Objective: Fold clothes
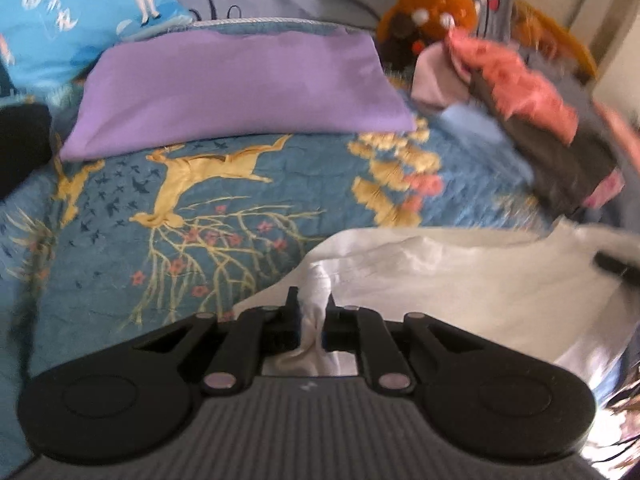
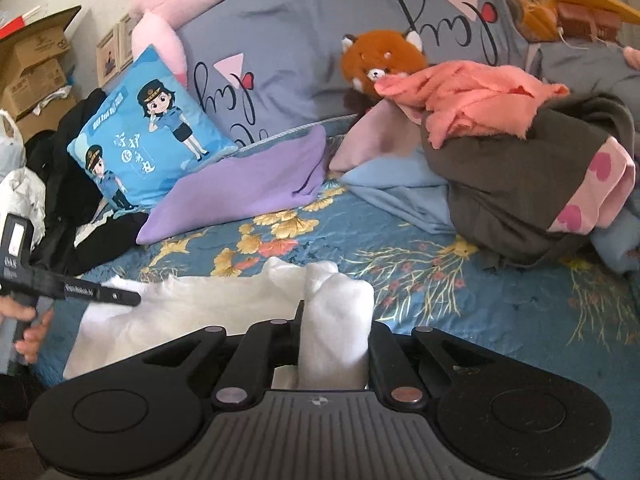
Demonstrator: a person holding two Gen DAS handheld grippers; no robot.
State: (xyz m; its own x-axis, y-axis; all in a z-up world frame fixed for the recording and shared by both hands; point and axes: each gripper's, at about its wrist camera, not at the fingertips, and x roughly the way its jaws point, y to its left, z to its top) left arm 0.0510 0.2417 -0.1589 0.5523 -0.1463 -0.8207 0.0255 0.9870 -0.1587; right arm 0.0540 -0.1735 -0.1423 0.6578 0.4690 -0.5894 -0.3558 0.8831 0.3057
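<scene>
A white garment (image 1: pixel 440 276) lies crumpled on the blue patterned bedspread (image 1: pixel 120 264). My left gripper (image 1: pixel 313 305) is shut on a bunched corner of it, and the cloth runs up between the fingers. In the right wrist view the same white garment (image 2: pixel 208 308) spreads to the left. My right gripper (image 2: pixel 336 320) is shut on a thick fold of it that hides the right finger. The left gripper (image 2: pixel 100 294) shows there at the left edge, held by a hand (image 2: pixel 32 332). The right gripper's tip (image 1: pixel 612 266) appears at the left wrist view's right edge.
A purple folded cloth (image 2: pixel 248 196) lies further back on the bed. A heap of pink, brown and light blue clothes (image 2: pixel 520 184) fills the right side. A red panda plush (image 2: pixel 380 60), a blue cushion (image 2: pixel 148 132), black clothes (image 2: pixel 80 200) and cardboard boxes (image 2: pixel 36 64) stand behind.
</scene>
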